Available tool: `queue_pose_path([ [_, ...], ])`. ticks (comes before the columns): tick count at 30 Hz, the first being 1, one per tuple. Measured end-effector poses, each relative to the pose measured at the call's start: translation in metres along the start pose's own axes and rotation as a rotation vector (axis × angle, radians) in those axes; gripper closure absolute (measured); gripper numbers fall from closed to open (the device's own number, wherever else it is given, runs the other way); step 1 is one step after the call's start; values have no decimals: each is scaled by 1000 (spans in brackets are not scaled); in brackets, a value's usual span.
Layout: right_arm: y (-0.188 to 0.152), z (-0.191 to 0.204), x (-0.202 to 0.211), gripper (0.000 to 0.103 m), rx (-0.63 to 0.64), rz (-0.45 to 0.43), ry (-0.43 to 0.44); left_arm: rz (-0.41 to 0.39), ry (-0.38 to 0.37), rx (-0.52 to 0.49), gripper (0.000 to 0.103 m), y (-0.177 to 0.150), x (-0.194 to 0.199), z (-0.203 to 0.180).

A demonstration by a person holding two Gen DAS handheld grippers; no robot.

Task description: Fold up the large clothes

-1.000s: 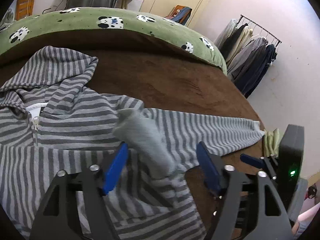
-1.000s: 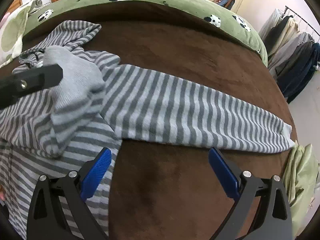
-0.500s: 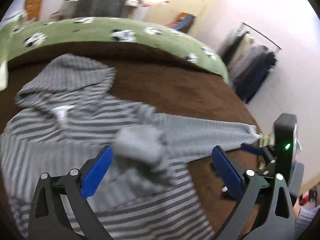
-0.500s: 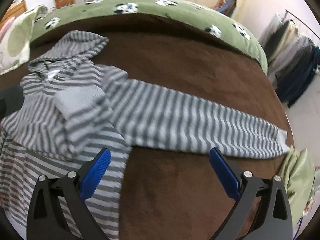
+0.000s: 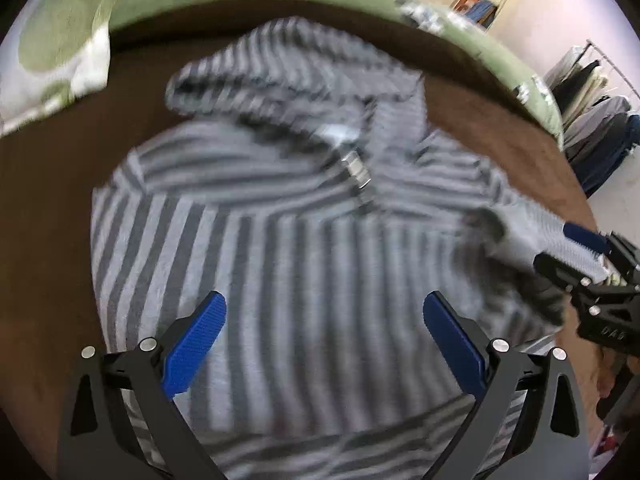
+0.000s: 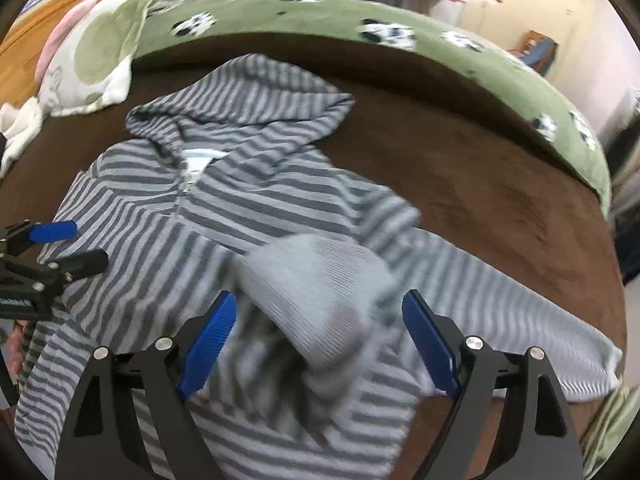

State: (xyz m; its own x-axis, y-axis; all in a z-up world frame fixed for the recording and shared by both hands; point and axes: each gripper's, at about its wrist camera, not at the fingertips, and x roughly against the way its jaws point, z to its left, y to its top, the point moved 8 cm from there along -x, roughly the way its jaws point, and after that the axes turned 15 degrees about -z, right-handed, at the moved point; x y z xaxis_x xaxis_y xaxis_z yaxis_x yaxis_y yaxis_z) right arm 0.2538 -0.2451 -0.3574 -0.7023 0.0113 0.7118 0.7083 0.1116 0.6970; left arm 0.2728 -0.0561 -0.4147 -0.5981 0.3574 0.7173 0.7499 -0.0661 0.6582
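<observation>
Here my left hand-held gripper (image 5: 325,334) hangs over the chest of the striped hoodie (image 5: 280,248), its two blue pads spread wide with only flat cloth below them and nothing pinched between. The hoodie lies front-up on the brown bedspread (image 6: 480,168), hood (image 6: 248,92) toward the far side of the bed, zipper (image 6: 186,184) running down from a white neck label. The left wrist view is smeared with blur, so the stripes are soft there.

My right hand-held gripper (image 6: 318,334) stands over the folded-in sleeve, and its jaws are closing. The plain grey ribbed cuff (image 6: 316,292) sits between the blue pads, lying on the hoodie's body, but the pads do not press on it; there is a gap on both sides. The other sleeve (image 6: 520,312) stretches out flat to the right across the bedspread, its end near the bed's edge.

From the right wrist view, my left hand-held gripper shows at the left edge, beside the hoodie's side. From the left wrist view, the right hand-held gripper (image 5: 568,252) shows at the right edge, over the grey cuff.

A green blanket with panda prints (image 6: 360,20) runs along the far side of the bed, and a pale pillow with green spots (image 6: 92,52) lies at the far left corner. A rack of hanging clothes (image 5: 592,120) stands by the wall on the right.
</observation>
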Motion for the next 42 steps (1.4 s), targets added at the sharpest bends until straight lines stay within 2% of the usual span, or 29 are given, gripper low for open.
queue_pose_path([
  [3, -3, 13, -16, 19, 30, 18, 3, 57, 0, 20, 7, -17, -15, 15],
  [8, -4, 13, -24, 20, 74, 18, -53, 55, 0, -42, 6, -21, -17, 11],
  [14, 5, 7, -18, 17, 51, 1, -54, 63, -5, -25, 6, -20, -17, 12],
  [21, -8, -5, -35, 16, 77, 50, -101, 76, -10, -16, 6, -18, -20, 13],
  [23, -15, -7, -41, 30, 90, 74, -117, 76, -9, -16, 6, -18, -19, 13],
  [24, -19, -9, -43, 44, 93, 84, -130, 76, -10, -15, 6, -18, -19, 13],
  [25, -21, -11, -44, 53, 87, 88, -132, 75, -10, -16, 6, -19, -19, 13],
  [26, -22, -13, -44, 59, 75, 85, -134, 75, -10, -17, 6, -19, -19, 13],
  [28, -22, -23, -40, 76, 34, 71, -140, 74, -8, -18, 6, -19, -19, 13],
  [34, -21, -78, -6, 79, -143, 12, -232, 65, 16, -31, 6, -19, -20, 15],
  [37, -40, -109, 12, 79, -255, 29, -270, 55, 46, -21, 6, -17, -18, 24],
  [41, -88, -133, 23, 76, -341, 95, -293, 56, 64, -17, 6, -15, -18, 33],
  [42, -95, -138, 26, 71, -338, 97, -323, 62, 68, -32, 6, -16, -19, 33],
])
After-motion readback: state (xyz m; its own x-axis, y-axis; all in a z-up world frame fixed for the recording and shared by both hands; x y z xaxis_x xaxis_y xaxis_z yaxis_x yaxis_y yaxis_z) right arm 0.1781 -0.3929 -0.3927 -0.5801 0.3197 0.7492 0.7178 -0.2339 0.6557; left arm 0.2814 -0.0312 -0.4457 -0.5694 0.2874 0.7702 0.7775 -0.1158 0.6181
